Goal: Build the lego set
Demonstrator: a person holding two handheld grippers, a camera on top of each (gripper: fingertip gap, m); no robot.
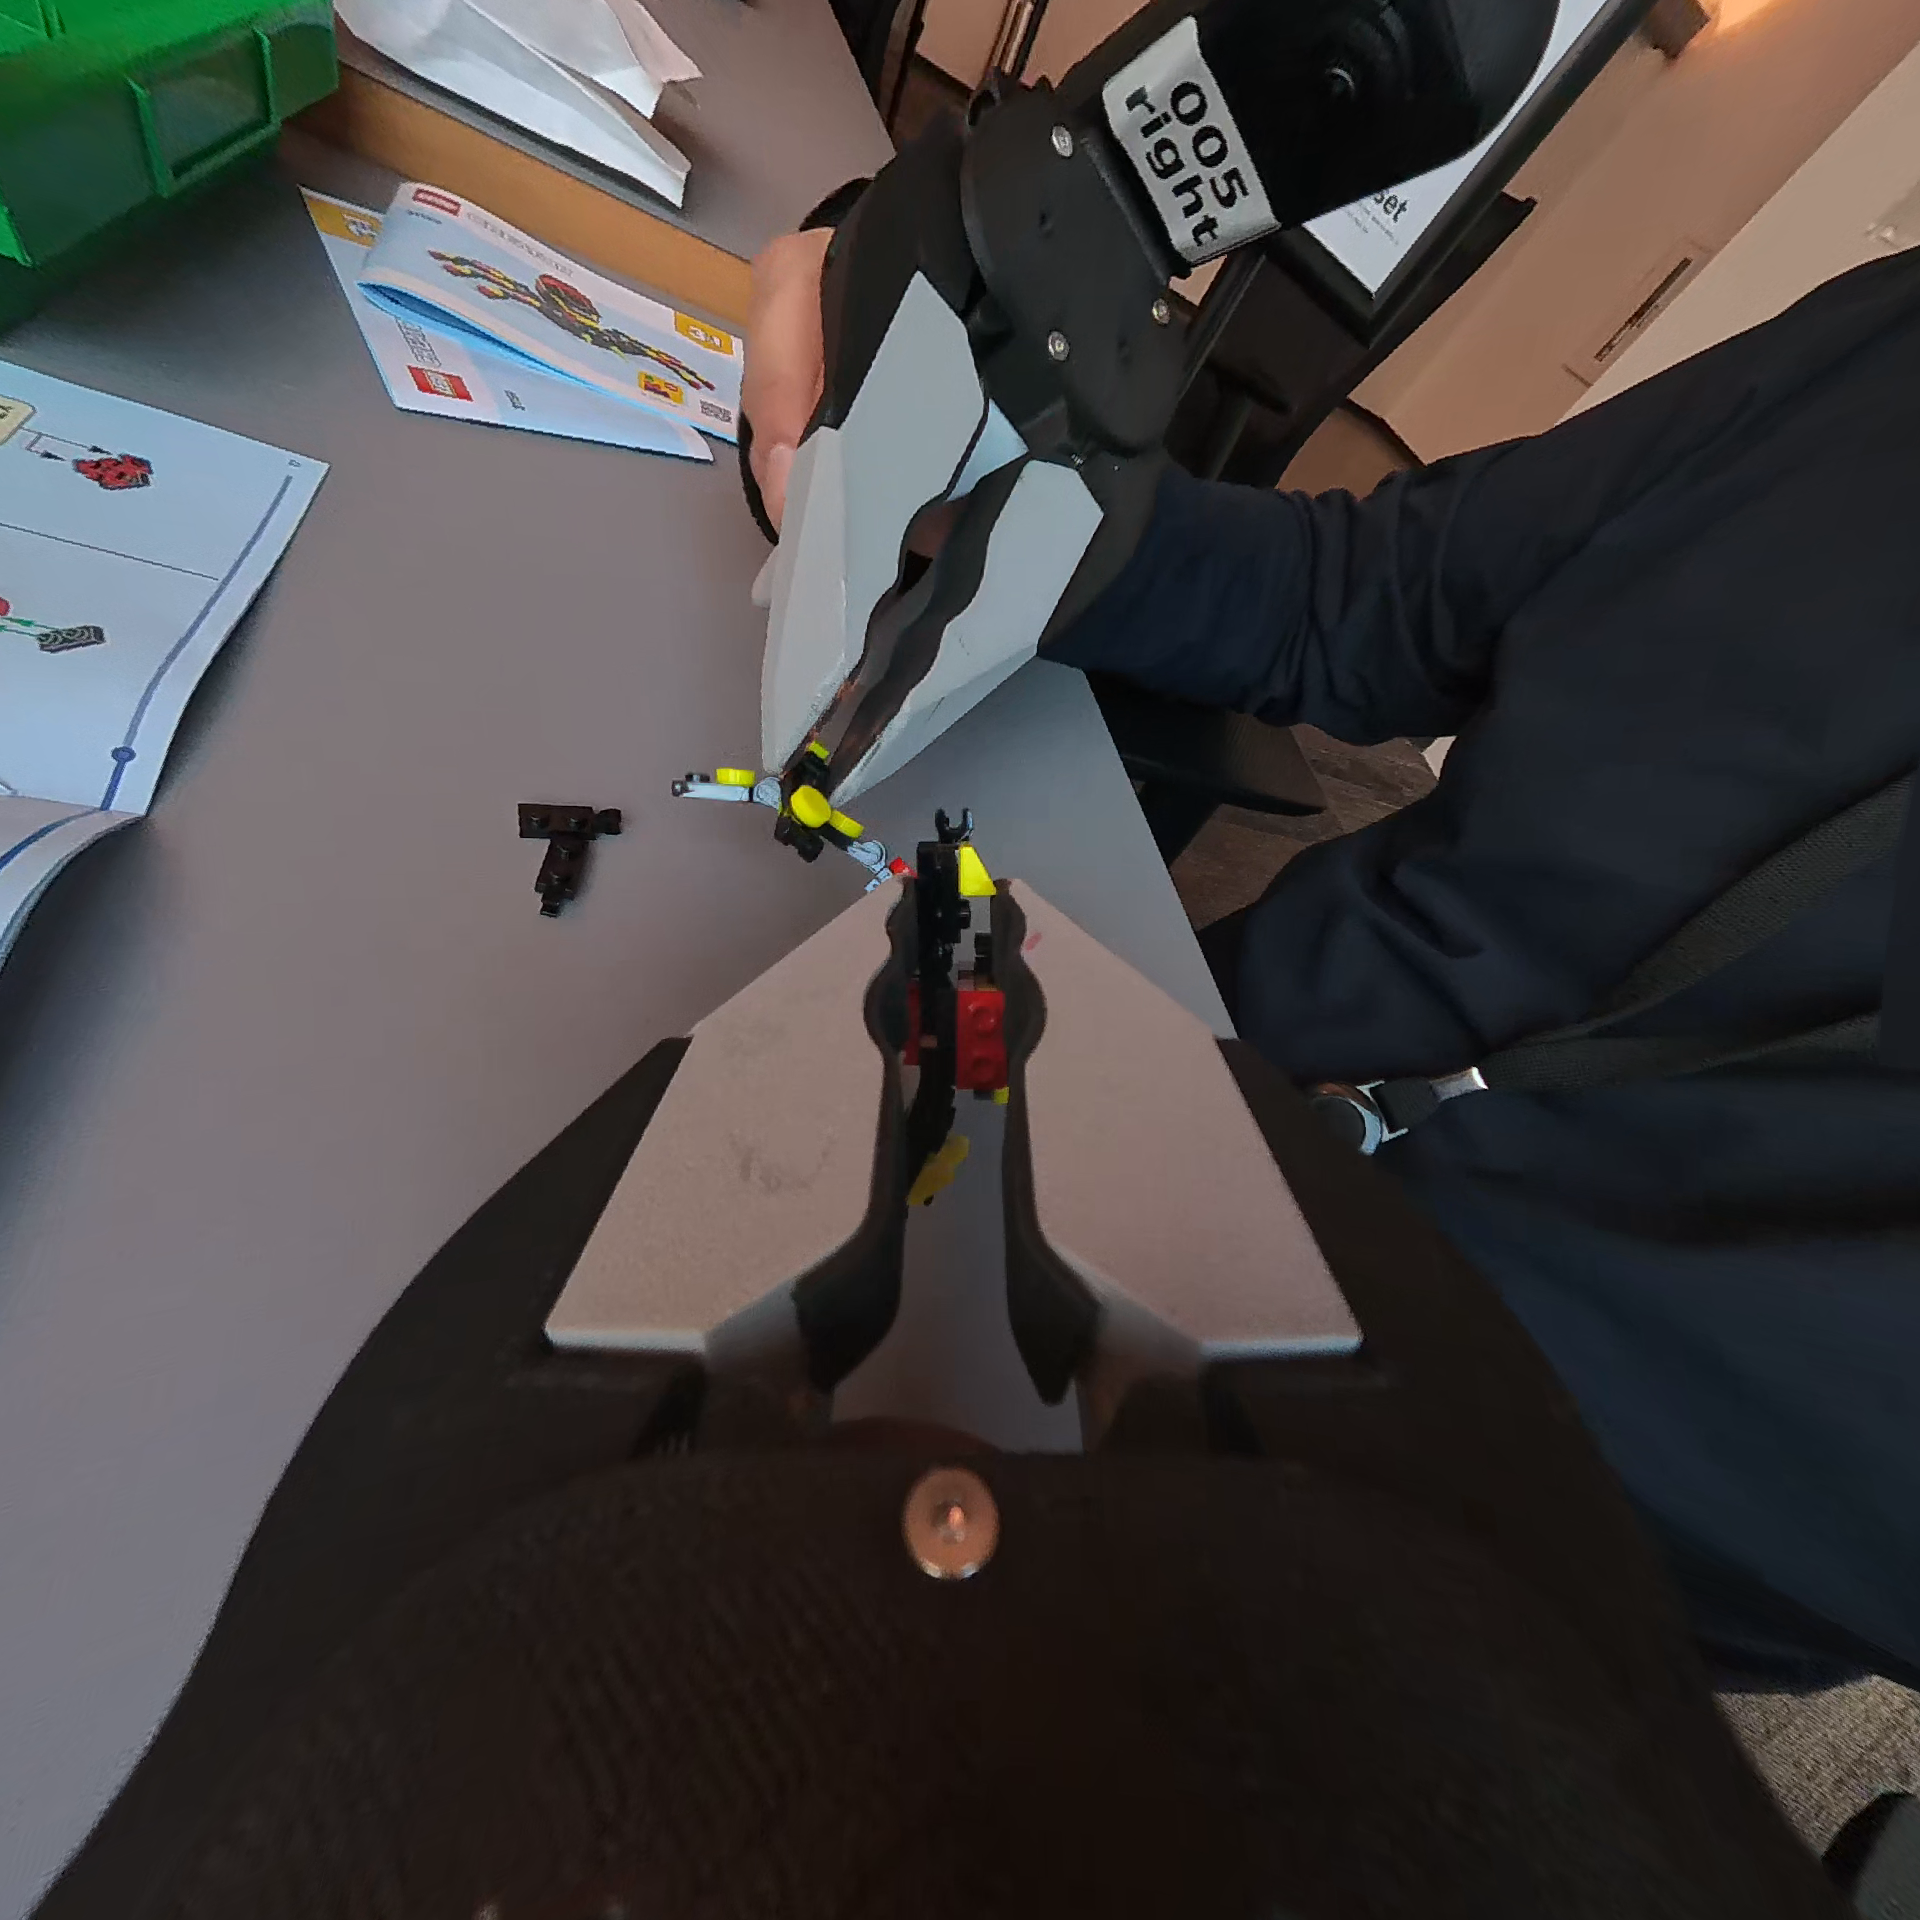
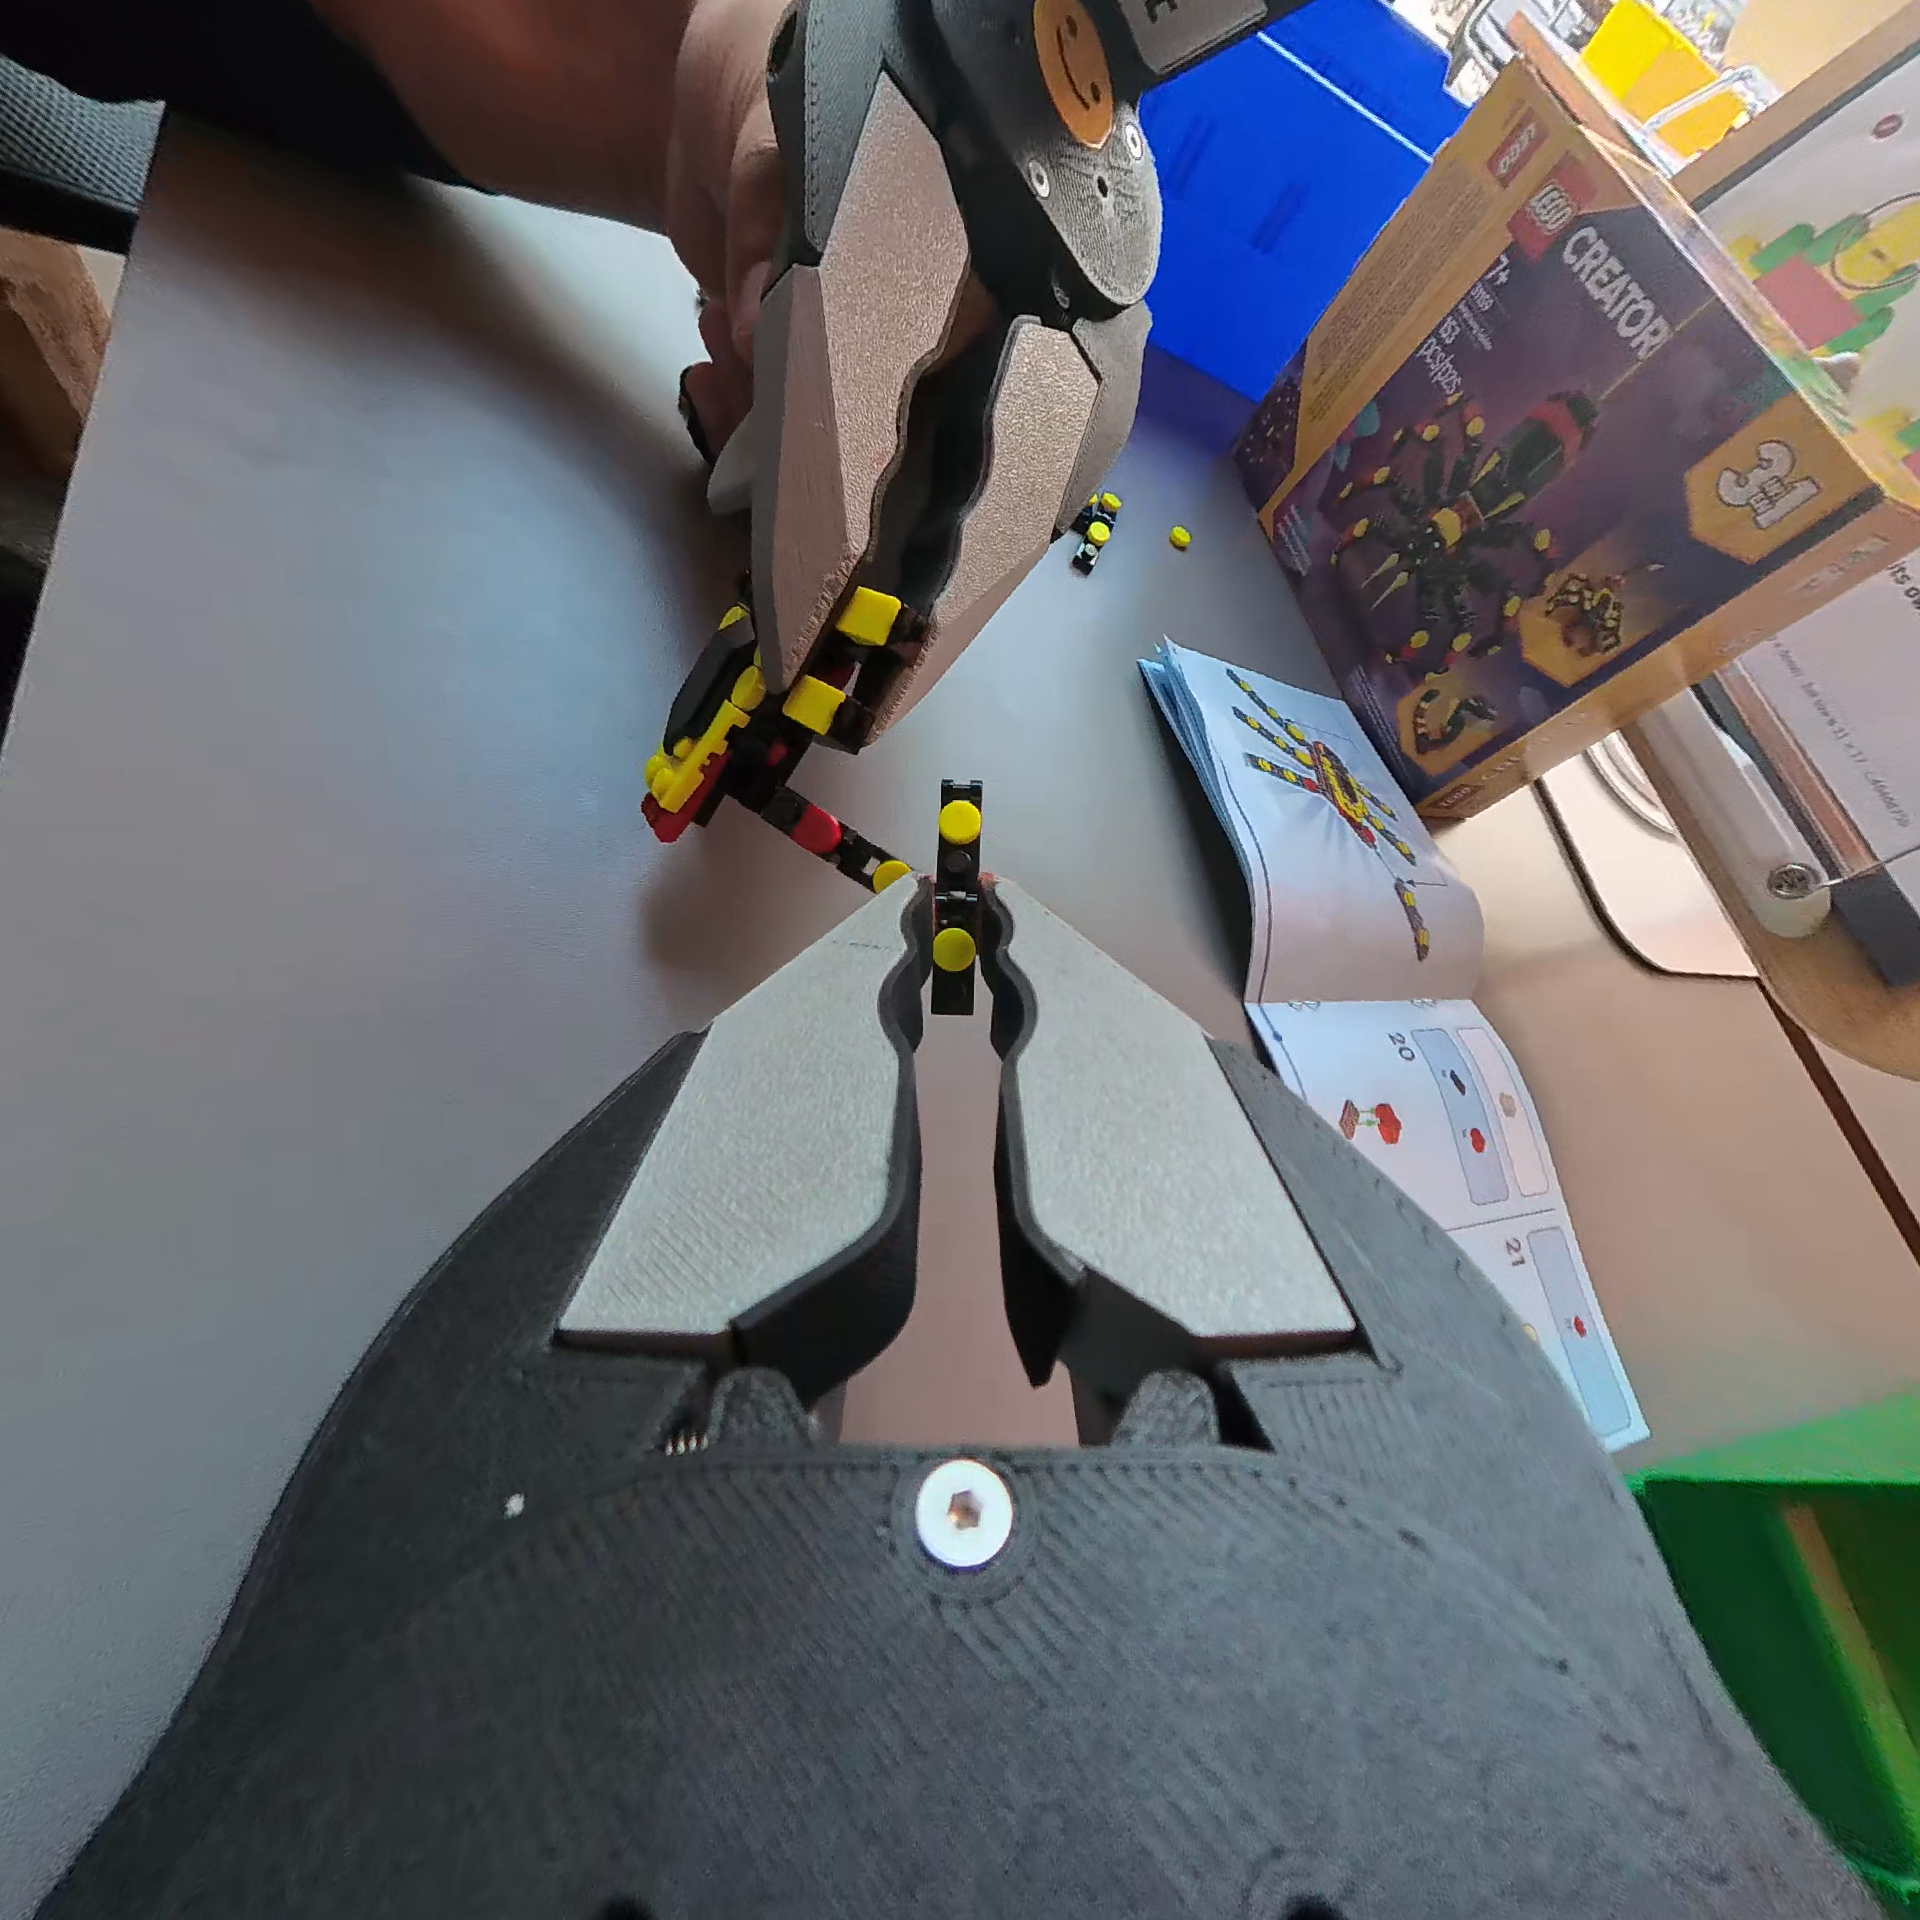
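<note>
My left gripper (image 1: 951, 899) is shut on the black, red and yellow lego body (image 1: 977, 1029), held above the grey table (image 1: 416, 1039). In the right wrist view the left gripper (image 2: 831, 686) comes down from the top with the body (image 2: 717, 748) in its tips, a jointed leg trailing from it. My right gripper (image 2: 954, 883) is shut on a short black leg piece with yellow round studs (image 2: 958, 821), standing upright just right of the body. In the left wrist view the right gripper (image 1: 816, 774) holds that leg piece (image 1: 805, 805) close to my left fingertips.
A loose black lego piece (image 1: 566, 842) lies on the table. Small loose pieces (image 2: 1096, 530) and a yellow stud (image 2: 1179, 537) lie farther back. Instruction booklets (image 1: 540, 322) (image 2: 1330, 831), the set's box (image 2: 1558, 447), a green bin (image 1: 135, 104) and a blue bin (image 2: 1278, 208) surround the area. The table edge (image 1: 1143, 810) is close. My left and right fingertips are right by each other.
</note>
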